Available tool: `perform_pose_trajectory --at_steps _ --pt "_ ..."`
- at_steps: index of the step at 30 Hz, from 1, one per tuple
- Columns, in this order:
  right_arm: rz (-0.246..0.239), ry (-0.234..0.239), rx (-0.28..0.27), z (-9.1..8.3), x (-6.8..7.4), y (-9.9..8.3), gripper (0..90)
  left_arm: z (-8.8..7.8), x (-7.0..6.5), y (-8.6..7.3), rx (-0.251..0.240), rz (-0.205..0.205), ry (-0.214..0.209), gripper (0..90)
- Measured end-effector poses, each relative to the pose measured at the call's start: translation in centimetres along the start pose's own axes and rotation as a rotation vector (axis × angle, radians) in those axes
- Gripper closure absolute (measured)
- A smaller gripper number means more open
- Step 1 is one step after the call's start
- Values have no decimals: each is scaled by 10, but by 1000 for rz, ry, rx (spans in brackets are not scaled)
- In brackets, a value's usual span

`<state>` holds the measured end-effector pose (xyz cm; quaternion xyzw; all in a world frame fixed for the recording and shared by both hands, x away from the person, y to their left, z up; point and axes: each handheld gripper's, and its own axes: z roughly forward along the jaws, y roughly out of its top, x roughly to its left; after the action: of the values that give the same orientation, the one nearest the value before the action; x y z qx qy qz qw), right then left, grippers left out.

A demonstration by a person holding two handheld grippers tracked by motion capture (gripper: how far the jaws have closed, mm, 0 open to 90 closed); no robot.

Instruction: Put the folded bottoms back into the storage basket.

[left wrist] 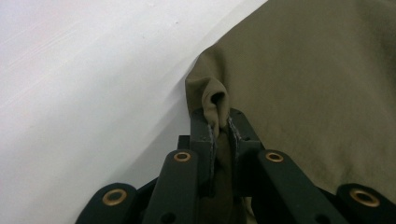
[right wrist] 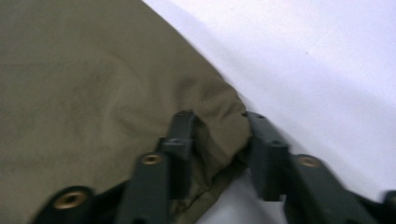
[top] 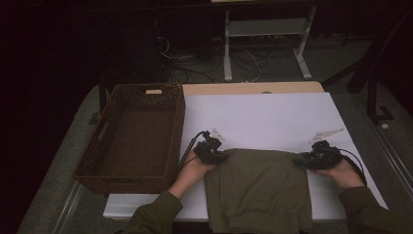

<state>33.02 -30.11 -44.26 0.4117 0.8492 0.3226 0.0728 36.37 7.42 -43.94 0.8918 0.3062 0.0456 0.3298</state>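
Folded olive-green cloth garment (top: 260, 187) lay at the near edge of the white-covered desk (top: 272, 114), beside a brown wicker basket (top: 134, 134). Left gripper (left wrist: 219, 128) was clamped tight on its far left corner. Right gripper (right wrist: 217, 135) jaws stood partly apart around the far right corner; pad contact unclear.

Basket (top: 131, 136) left of cloth (top: 260, 187)
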Motion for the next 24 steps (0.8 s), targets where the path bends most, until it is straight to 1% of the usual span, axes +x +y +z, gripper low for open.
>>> perform_pose_trajectory --at_steps 2,4,6,9,11,16,18,21,24 --pt "-8 10 4 0 2 0 770 0 -1 0 -2 -3 4 827" --pt "-19 5 8 -1 4 2 798 -1 -3 0 -4 4 15 834" --pt "-20 -2 13 -2 6 3 808 -1 -4 0 -5 1 24 838" --pt "-8 -2 11 -4 5 4 813 -2 -5 0 -7 -7 28 839" --pt "-11 -8 8 -6 6 5 814 -4 -5 -1 -12 -13 28 839" --pt "-19 -21 -4 -12 9 9 816 -11 -4 1 -43 -12 25 841" --pt "-21 -24 -12 -14 9 11 816 -14 -3 2 -57 -22 26 841" --pt "-14 -27 -28 -16 7 14 816 -15 -2 6 -70 -36 44 840" --pt "-9 -35 -39 -17 4 18 816 -13 0 9 -77 -41 61 841"
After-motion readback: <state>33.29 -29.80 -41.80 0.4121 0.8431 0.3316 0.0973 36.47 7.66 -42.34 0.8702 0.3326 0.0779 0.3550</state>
